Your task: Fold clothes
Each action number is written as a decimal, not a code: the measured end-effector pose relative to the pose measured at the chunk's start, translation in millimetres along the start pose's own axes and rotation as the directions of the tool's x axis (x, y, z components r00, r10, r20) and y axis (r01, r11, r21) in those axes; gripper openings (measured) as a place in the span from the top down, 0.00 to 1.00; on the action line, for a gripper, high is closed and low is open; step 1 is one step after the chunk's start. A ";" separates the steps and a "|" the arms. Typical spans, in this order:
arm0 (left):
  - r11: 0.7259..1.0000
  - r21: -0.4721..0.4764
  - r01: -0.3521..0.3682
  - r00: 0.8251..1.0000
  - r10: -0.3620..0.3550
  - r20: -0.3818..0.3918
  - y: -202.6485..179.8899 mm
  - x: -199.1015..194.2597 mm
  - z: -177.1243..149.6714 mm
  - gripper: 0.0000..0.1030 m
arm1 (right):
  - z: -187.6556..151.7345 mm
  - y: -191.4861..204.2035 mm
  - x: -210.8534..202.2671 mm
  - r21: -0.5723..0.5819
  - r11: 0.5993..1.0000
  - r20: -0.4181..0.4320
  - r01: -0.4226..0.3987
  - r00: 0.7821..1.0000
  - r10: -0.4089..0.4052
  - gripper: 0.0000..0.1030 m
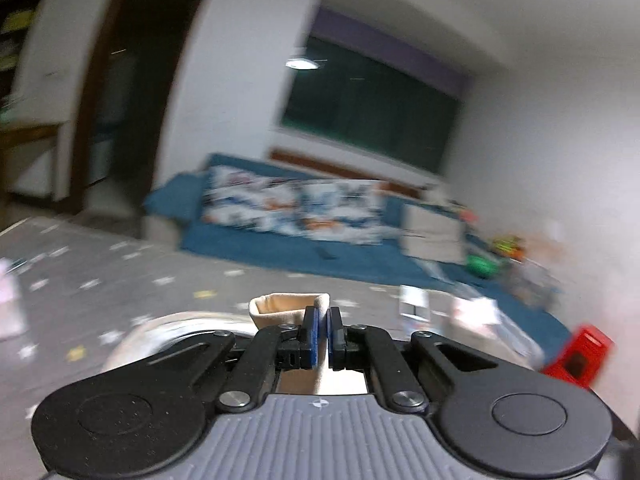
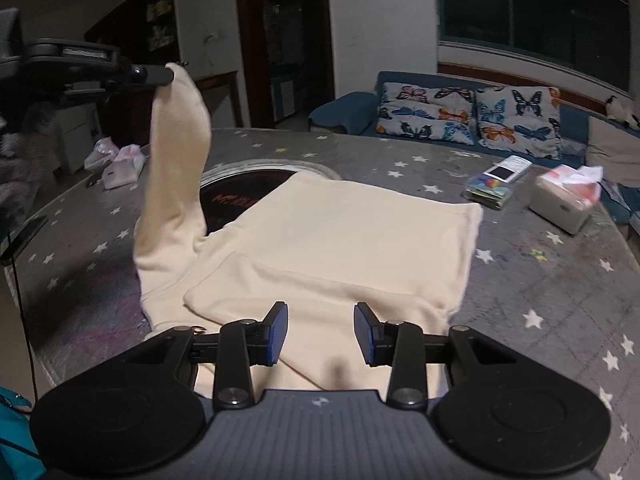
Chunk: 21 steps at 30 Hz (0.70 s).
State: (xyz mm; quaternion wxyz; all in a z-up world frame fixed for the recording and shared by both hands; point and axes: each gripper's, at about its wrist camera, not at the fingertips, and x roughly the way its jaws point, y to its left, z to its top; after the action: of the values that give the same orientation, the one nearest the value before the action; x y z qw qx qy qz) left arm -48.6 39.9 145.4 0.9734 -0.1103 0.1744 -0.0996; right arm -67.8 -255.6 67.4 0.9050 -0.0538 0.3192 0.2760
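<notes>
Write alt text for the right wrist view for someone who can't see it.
The left gripper lifts a sleeve of a cream sweatshirt off a grey star-patterned table. The right gripper hovers open over the near edge of the garment.

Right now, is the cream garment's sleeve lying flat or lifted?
Lifted. The left tool is shut on the sleeve cuff, holding it above the garment, whose body lies on the table.

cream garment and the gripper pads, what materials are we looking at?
Cream long-sleeved garment: probably fleece or brushed sweatshirt knit; matte, slightly fuzzy, with soft rounded folds. The sleeve hangs limp from the left gripper. Blue pads on the right gripper: look like rubber or foam, matte; exact material unclear.
</notes>
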 end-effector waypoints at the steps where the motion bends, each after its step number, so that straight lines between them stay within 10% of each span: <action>1: 0.999 0.022 0.036 0.999 -0.035 -0.005 -10.4 0.9 -2.1 0.95 | -1.3 -3.2 -1.5 0.013 1.000 0.002 0.006 1.000 -0.006 0.65; 9: 0.967 0.105 0.230 0.965 -0.213 -0.156 -72.6 26.4 -42.9 0.94 | -11.6 -18.6 -9.4 0.078 0.996 0.007 0.040 0.999 -0.040 0.65; 15: 0.943 0.143 0.301 0.923 -0.250 -0.292 -90.5 30.3 -86.6 0.70 | -15.2 -24.8 -10.1 0.108 0.993 0.003 0.056 0.998 -0.057 0.65; 21: 0.966 0.171 0.194 0.930 -0.126 -0.346 -49.5 15.4 -109.0 0.66 | -14.9 -27.6 -4.9 0.120 0.992 -0.003 0.042 0.999 -0.042 0.65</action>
State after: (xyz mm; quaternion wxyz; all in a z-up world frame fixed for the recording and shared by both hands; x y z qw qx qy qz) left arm -81.5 -30.6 53.1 0.9246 -0.0065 0.3155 -0.2134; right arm -64.4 -285.2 56.5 0.9120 -0.0059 0.3344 0.2373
